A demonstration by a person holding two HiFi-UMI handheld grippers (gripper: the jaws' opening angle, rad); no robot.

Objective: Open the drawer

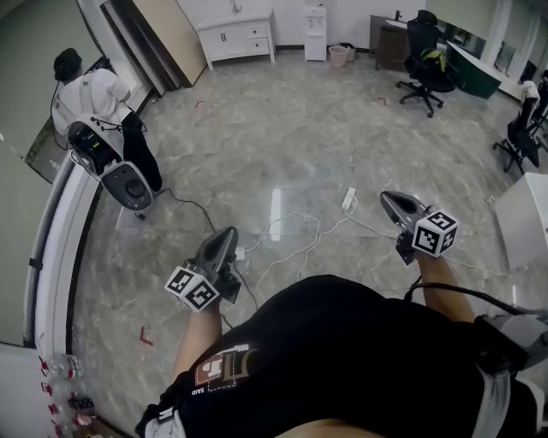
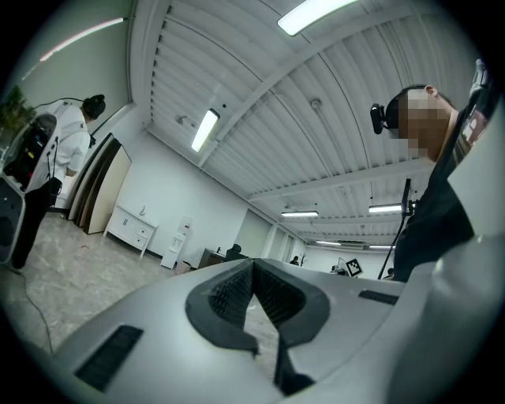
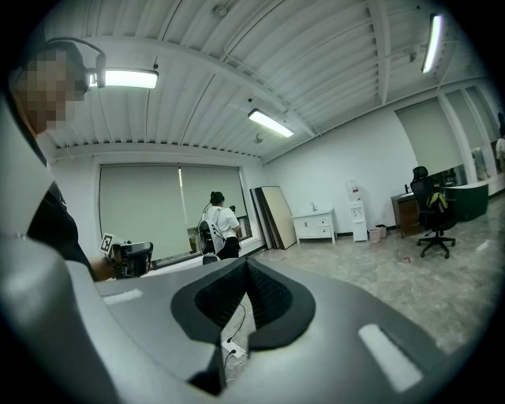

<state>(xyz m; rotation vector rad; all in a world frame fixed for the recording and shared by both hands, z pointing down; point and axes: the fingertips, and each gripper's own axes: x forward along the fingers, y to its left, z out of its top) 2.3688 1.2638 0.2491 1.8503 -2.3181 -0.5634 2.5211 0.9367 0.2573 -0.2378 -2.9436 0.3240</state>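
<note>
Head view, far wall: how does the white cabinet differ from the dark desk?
The white cabinet is pale with small dark handles on its front; the dark desk shows no handles I can make out. The cabinet stands left of the water dispenser, the desk right of it. An office chair stands by the desk, none by the cabinet. Both stand against the far wall.

The floor [image 1: 282, 145] was glossy, marble-patterned tile that mirrored the ceiling lights. The left tongs [image 2: 252, 267] and right tongs [image 3: 246, 264] had smooth, matt grey plastic shells and dark, finely ribbed pads [image 2: 229, 296]. The person's black shirt [image 1: 360, 342] was matt cloth.
</note>
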